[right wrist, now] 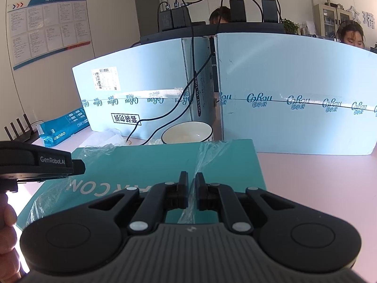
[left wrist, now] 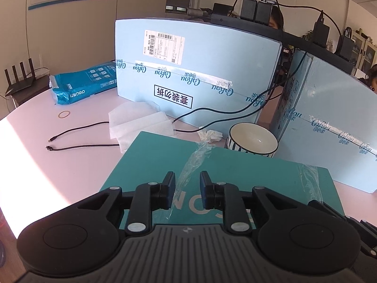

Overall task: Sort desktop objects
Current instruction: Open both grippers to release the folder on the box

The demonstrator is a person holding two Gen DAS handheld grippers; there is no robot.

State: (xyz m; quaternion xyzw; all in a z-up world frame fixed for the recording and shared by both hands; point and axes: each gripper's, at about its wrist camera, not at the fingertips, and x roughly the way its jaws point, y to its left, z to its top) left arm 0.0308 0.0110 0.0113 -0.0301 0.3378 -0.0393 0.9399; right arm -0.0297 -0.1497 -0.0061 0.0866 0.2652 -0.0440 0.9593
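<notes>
Pink desk surface (left wrist: 77, 165) in an office, backed by two large pale-blue cartons: one with a shipping label (left wrist: 195, 70) at left, another (right wrist: 294, 94) at right, a dark gap between them. Black chargers and cables sit on a dark shelf (right wrist: 212, 31) atop the cartons; a notice board (right wrist: 47, 28) hangs on the wall behind. Teal flat box (left wrist: 165, 165) lies on the desk nearest both cameras, white lettering on its lid, strips of loose clear plastic film (left wrist: 195, 158) running across it. Left gripper (left wrist: 187, 188) hovers above the near part of the box, fingers parted by a moderate gap, nothing between them; the film strip passes under that gap. Right gripper (right wrist: 191, 189) also sits over the teal box (right wrist: 165, 162), fingers drawn nearly together with only a narrow slit; a film strip (right wrist: 202, 158) lines up with the slit, but whether it is pinched cannot be told. White bowl with dark striped outside (left wrist: 253, 139) stands just beyond the box's far edge, in front of the gap between cartons. White foam sheets (left wrist: 139, 122) lie left of the bowl, touching the box's far corner, a crumpled tissue (left wrist: 209, 135) between them and the bowl. Two black cable ends (left wrist: 50, 143) trail left across the desk. Blue Deli paper pack (left wrist: 80, 86) lies farther back left, a rubber band (left wrist: 64, 114) just before it, a black router (left wrist: 18, 80) beyond.
</notes>
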